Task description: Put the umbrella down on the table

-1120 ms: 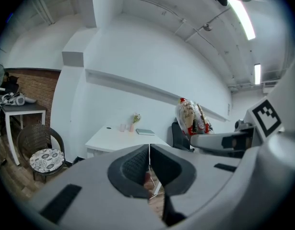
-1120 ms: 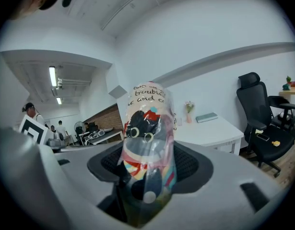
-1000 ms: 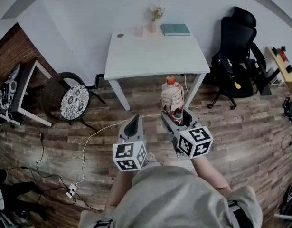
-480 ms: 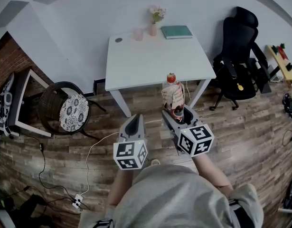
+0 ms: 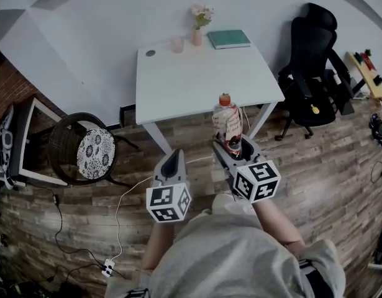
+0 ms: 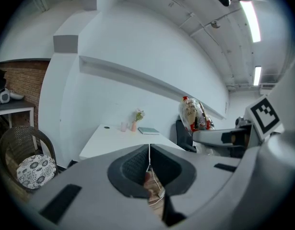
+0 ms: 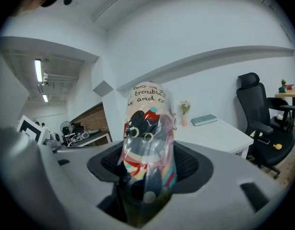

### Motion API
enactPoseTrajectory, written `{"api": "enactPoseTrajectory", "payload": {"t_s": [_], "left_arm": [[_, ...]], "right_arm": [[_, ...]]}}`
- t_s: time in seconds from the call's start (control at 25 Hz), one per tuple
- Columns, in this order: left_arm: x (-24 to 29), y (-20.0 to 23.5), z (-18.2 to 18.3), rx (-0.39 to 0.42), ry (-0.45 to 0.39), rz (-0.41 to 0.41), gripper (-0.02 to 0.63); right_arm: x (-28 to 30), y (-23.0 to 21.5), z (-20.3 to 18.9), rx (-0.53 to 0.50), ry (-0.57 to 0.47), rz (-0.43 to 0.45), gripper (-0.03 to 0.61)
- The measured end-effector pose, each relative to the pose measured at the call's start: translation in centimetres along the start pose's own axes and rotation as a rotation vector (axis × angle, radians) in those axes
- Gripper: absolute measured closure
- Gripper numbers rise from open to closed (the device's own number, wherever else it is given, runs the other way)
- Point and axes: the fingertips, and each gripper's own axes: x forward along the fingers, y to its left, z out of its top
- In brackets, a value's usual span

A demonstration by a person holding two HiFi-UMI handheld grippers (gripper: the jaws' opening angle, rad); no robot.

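Observation:
A folded umbrella [image 5: 227, 124] in a printed sleeve with an orange tip stands upright in my right gripper [image 5: 232, 149], whose jaws are shut on its lower end; in the right gripper view the umbrella [image 7: 148, 138] fills the gap between the jaws. It also shows at the right of the left gripper view [image 6: 195, 115]. My left gripper [image 5: 172, 163] hangs beside it over the wooden floor, jaws shut with nothing between them [image 6: 149, 169]. The white table [image 5: 203, 73] stands ahead, its near edge just beyond the umbrella tip.
On the table's far edge stand a small vase with flowers [image 5: 197, 33], a pink cup [image 5: 177, 44] and a green book [image 5: 228, 39]. A black office chair [image 5: 313, 67] is at the right, a wicker chair [image 5: 85, 148] at the left. A white cable [image 5: 125, 185] lies on the floor.
The table has come slightly nearer and the view has shifted forward. The grippers keep their pose, the umbrella still held upright.

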Motion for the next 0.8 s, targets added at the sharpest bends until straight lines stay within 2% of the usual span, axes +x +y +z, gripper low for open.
{"api": "enactPoseTrajectory", "payload": {"t_s": [0.28,0.8], "left_arm": [[2.8,0.5,-0.2,0.005,0.008,-0.007,0.604],[14.2,4.9,3.3,0.005,0.012,0.022,0.604]], "right_arm": [[2.6,-2.7,-0.2,0.012,0.009,-0.021,0.305],[14.8,-8.7,2.7,-0.014,0.052,-0.001,0.305]]}}
